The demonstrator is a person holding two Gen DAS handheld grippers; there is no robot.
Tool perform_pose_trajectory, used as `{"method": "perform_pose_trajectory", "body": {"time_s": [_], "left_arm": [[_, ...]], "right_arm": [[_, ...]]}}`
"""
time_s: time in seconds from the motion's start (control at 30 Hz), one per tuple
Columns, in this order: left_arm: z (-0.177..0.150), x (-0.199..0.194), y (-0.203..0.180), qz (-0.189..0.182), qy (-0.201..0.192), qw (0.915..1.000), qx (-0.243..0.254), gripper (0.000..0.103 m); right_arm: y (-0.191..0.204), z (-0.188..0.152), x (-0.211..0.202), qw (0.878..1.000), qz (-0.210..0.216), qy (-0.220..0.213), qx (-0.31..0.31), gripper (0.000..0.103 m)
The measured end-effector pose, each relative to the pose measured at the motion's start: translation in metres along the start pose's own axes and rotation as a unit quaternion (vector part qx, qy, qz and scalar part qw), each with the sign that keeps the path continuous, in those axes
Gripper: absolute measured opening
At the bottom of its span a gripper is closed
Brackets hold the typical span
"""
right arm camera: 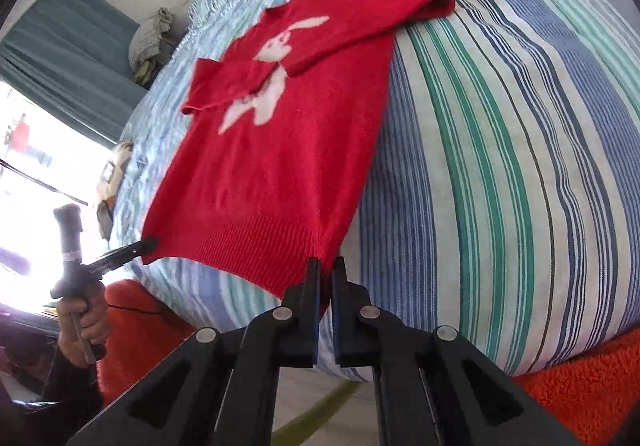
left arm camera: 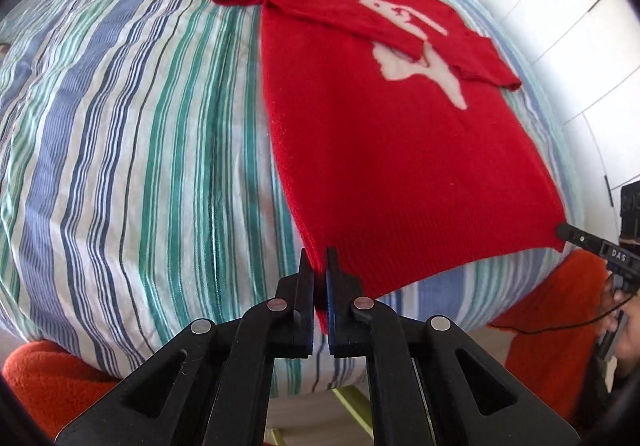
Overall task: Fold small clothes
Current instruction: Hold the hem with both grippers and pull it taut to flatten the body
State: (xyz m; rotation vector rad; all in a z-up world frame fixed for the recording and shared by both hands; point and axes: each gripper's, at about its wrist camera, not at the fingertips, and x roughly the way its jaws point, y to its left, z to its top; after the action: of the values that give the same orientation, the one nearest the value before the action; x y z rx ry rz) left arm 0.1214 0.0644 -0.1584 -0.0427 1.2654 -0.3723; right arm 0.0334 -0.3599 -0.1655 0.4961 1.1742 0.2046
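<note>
So, left gripper [left arm camera: 320, 266]: jaws pressed together, pinching the near left hem corner of the red sweater [left arm camera: 392, 150], with knit showing in the slit between them. Just beyond those jaws the sweater lies flat on the striped bed cover [left arm camera: 120, 150], hem towards the person, neck at the far end. Both sleeves are already folded in across the chest and partly cover a white rabbit motif [left arm camera: 416, 58].

Right gripper [right arm camera: 327, 270]: jaws likewise closed, biting the opposite hem corner, red fabric caught between them. From this side the other gripper can be seen across the hem, its tip at the far corner, with a hand [right arm camera: 82, 320] round the handle.

Handling, as a judgement: light, soft, floppy knit, nothing fragile. It will sag between the two pinch points and drag along the cover, and the folded sleeves could slip out if it is lifted fast. The ribbed hem band [right arm camera: 256, 246] is the thicker, firmer part, so the two hem corners look like the right hold for carrying the bottom edge up towards the neck.

Materials: fuzzy fine-knit body, coarser ribbing at the hem and cuffs; smooth, slightly wrinkled woven cover in blue, green and white stripes; fluffy orange rug [right arm camera: 580, 386] below the bed; matte black plastic jaws with metal pins.
</note>
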Motion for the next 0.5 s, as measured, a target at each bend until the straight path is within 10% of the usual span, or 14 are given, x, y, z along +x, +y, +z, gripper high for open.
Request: {"method": "perform_pose_trajectory", "body": {"time_s": [0.23, 0.5], "left_arm": [[-0.013, 0.019, -0.007, 0.057, -0.019, 0.9982, -0.005, 0.003], [-0.011, 0.036, -0.019, 0.096, -0.034, 0.9946, 0.019, 0.003]], "right_arm": [[0.021, -0.017, 0.042, 0.988, -0.137, -0.007, -0.068, 0.005], [0.030, -0.018, 0.056, 0.977, -0.182, -0.012, -0.114, 0.005]]}}
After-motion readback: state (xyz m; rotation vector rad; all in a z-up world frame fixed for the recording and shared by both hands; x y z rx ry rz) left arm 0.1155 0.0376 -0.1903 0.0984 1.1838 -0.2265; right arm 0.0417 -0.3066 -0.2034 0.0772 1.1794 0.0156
